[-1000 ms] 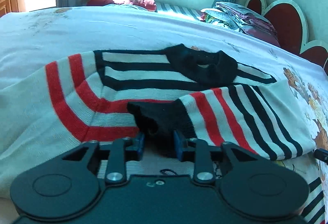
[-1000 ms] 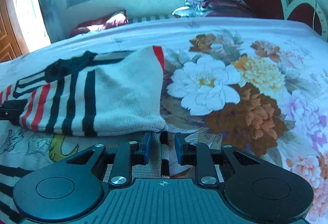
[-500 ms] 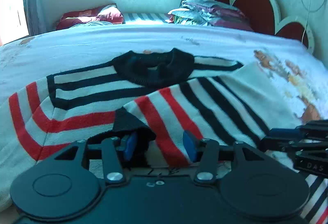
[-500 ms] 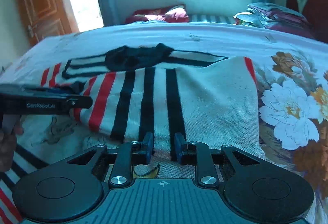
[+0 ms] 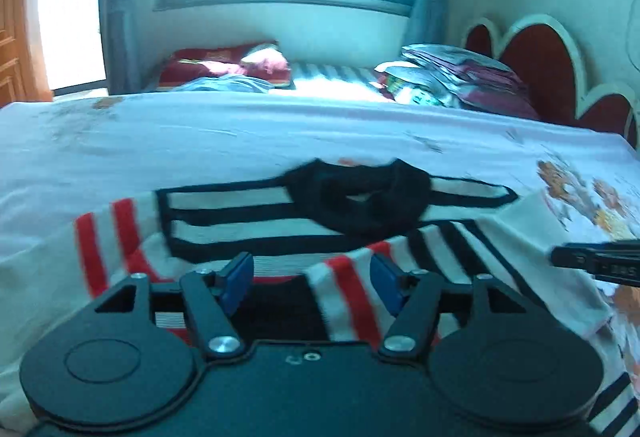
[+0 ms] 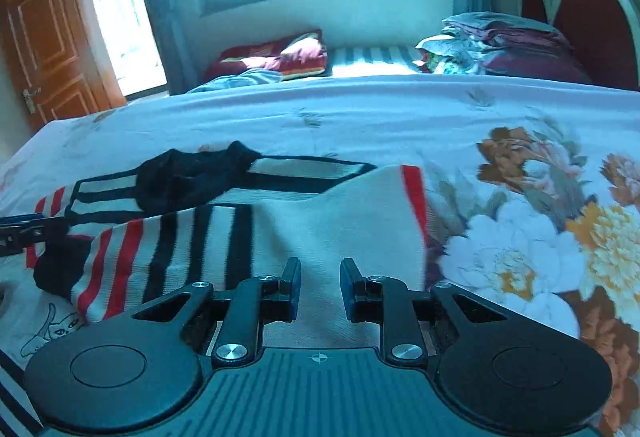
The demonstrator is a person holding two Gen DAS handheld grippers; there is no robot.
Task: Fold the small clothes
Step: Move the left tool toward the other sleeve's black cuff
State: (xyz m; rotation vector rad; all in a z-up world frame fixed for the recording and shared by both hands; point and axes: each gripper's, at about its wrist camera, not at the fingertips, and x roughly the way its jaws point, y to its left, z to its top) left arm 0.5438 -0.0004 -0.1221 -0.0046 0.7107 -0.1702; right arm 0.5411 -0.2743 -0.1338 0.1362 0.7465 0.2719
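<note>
Striped knit sweater (image 5: 240, 213) lies flat on the bed (image 5: 200, 141), black ribbed collar (image 5: 360, 197) toward the far side. Body cream with black bands; sleeves carry red and black stripes, ending in black cuffs. One sleeve (image 6: 320, 221) is folded across the chest, its cuff (image 6: 56, 269) at the left in the right wrist view. Fabric looks soft, slightly fuzzy, edges blurred.

Left tongs (image 5: 312, 285): blue pads spread wide apart, straddling a cuff and striped sleeve end, gripping nothing.

Right tongs (image 6: 320, 289): pads apart with a narrower gap, over the plain cream part of the folded sleeve, not closed on it.

Bedspread pale with large printed flowers (image 6: 520, 249). Stacked folded bedding (image 6: 500, 41) by the scalloped red headboard (image 6: 588, 21).
</note>
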